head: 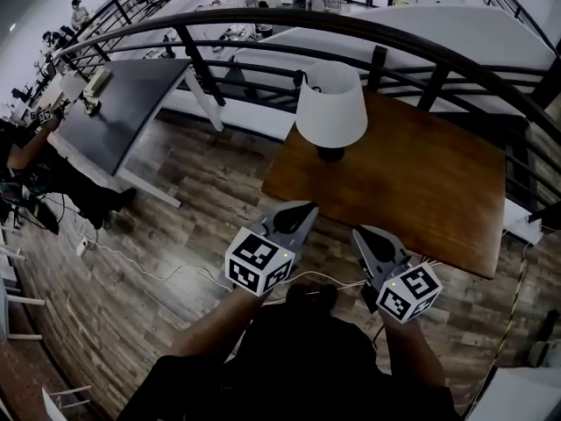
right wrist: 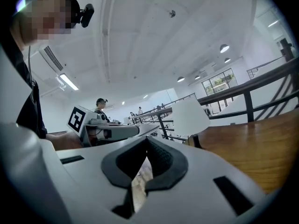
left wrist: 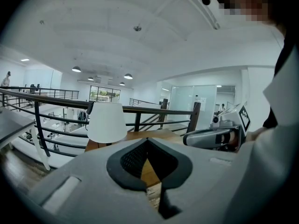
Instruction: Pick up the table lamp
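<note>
The table lamp (head: 331, 105) has a white shade and a small black base, and stands upright near the far left corner of the brown wooden table (head: 412, 191). Both grippers hover by the table's near edge, short of the lamp and pointing toward it. My left gripper (head: 302, 210) is shut and holds nothing. My right gripper (head: 361, 234) is shut too, also with nothing in it. In the left gripper view the lamp shade (left wrist: 106, 122) shows ahead to the left, with the right gripper (left wrist: 210, 137) alongside. The right gripper view has the lamp shade (right wrist: 189, 117) ahead to the right.
A black railing (head: 377, 38) curves behind the table, close to the lamp. A grey table (head: 123, 103) stands to the left, with a seated person (head: 35, 160) beside it. Cables (head: 131, 261) trail over the wooden floor by the table's near edge.
</note>
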`<state>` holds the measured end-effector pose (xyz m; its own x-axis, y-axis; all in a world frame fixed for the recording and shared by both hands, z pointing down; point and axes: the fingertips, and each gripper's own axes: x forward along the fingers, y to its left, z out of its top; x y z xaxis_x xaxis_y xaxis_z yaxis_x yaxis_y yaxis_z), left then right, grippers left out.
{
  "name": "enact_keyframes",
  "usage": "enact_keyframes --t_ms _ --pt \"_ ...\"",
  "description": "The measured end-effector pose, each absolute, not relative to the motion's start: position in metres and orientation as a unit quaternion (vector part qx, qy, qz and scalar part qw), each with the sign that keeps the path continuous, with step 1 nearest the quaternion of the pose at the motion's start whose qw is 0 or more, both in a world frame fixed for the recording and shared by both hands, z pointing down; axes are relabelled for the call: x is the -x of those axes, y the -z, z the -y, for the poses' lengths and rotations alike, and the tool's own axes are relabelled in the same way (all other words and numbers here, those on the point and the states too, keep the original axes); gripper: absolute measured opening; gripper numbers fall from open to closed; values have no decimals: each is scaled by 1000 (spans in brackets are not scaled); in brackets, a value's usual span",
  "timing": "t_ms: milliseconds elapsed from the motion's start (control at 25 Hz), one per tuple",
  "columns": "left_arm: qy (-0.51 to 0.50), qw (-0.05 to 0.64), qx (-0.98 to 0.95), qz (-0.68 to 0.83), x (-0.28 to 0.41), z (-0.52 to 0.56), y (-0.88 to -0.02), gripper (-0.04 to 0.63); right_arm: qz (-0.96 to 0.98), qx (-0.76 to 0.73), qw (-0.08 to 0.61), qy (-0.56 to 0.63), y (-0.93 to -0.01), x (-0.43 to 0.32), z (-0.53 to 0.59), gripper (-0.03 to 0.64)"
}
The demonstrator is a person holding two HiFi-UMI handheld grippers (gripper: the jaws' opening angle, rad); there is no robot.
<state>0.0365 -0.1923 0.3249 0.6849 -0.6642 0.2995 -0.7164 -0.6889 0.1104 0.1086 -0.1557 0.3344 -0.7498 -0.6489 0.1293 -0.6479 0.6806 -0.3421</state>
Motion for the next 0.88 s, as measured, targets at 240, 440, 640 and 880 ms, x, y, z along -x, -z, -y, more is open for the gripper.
enact_keyframes --t_ms 240,440,640,880 --pt "-116 125 -904 392 -7 233 -347 6 -921 341 -30 185 -348 -80 199 14" --pt "-119 141 -900 394 6 262 -377 6 -926 328 -56 179 -366 -64 233 14" --pt "-123 128 -900 399 7 292 -409 6 -919 350 -53 173 -396 -64 278 14" --pt "-120 118 -899 405 18 330 -440 6 -903 391 -50 173 -442 -59 322 14"
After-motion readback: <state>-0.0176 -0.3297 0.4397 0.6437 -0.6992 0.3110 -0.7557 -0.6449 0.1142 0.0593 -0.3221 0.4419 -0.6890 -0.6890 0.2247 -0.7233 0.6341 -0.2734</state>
